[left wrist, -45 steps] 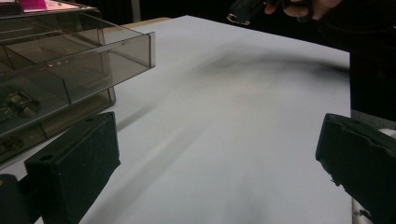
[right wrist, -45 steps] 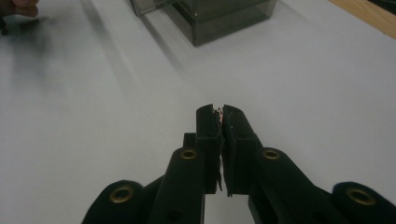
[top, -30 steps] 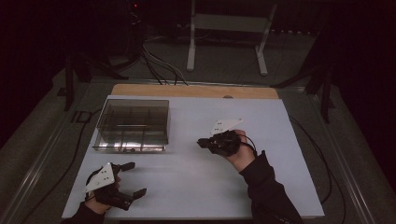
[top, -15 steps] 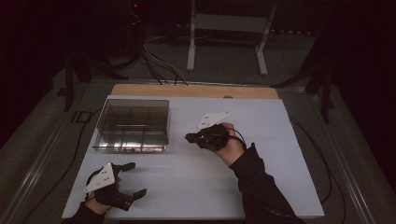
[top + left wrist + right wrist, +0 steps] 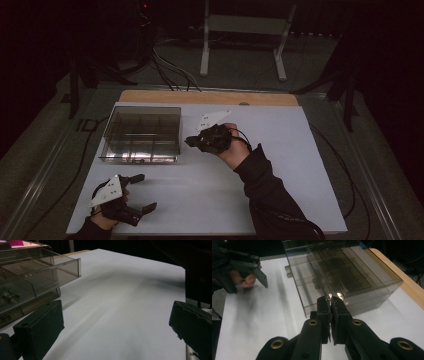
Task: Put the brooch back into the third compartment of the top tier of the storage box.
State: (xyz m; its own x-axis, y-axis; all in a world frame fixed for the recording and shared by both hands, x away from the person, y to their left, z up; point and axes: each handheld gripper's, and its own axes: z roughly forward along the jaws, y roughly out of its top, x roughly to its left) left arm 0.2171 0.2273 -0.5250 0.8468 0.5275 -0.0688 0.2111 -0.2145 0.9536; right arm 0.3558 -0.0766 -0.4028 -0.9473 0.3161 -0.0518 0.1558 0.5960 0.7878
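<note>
A smoky clear compartment box [image 5: 140, 159] stands on the white table [image 5: 300, 165] at the back left. My right gripper [image 5: 189, 141] hovers just off the box's right front corner, with its jaws pressed together. In the right gripper view, the right gripper [image 5: 330, 300] pinches a tiny glinting part [image 5: 329, 298] at its tips, close to the box wall [image 5: 352, 272]. My left gripper [image 5: 146, 191] rests near the front left edge, open and empty. In the left gripper view, the left gripper [image 5: 117, 322] has its jaws wide apart, and the box [image 5: 37, 277] holds small metal pieces in its near compartments.
A wooden strip [image 5: 210, 96] runs along the table's far edge. A metal stand [image 5: 240, 45] and cables [image 5: 170, 70] lie on the dark floor beyond. Bare white tabletop spreads between the two grippers and to the right.
My right gripper has moved left and slightly away from me, from mid-table to the box's right front corner. The left gripper has stayed put.
</note>
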